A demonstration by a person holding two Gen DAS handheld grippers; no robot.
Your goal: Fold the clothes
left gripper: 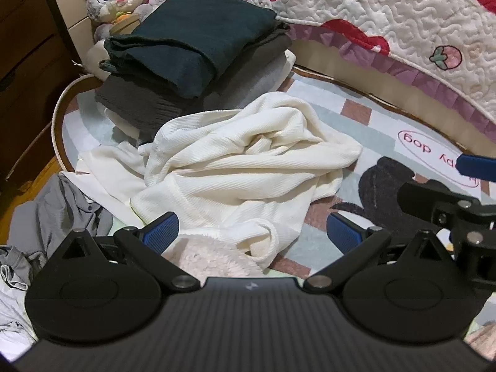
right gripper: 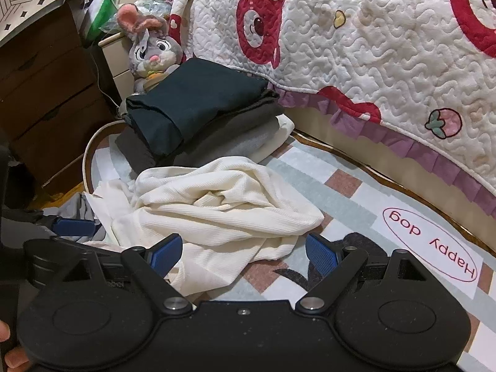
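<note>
My left tool is hovering nearest the lens, its blue pads spread wide with nothing between them, just above a fluffy pale garment and the near hem of the crumpled cream ribbed top. My right tool is likewise gaping wide and gripping nothing, its left pad hanging over the near edge of the same cream ribbed top. The top is lying bunched in a heap on the patterned rug, in the middle of the scene, beside the bed.

Just beyond it, a stack of folded clothes is sitting on the far left part of the rug, a dark teal piece on top of grey and pale layers. To the near left, a loose grey garment is spilling off the rug's edge. A plush rabbit is leaning behind the stack against a cream drawer unit. On the right, a quilted bedspread with red bears and strawberries is draping down over the bed's side.
</note>
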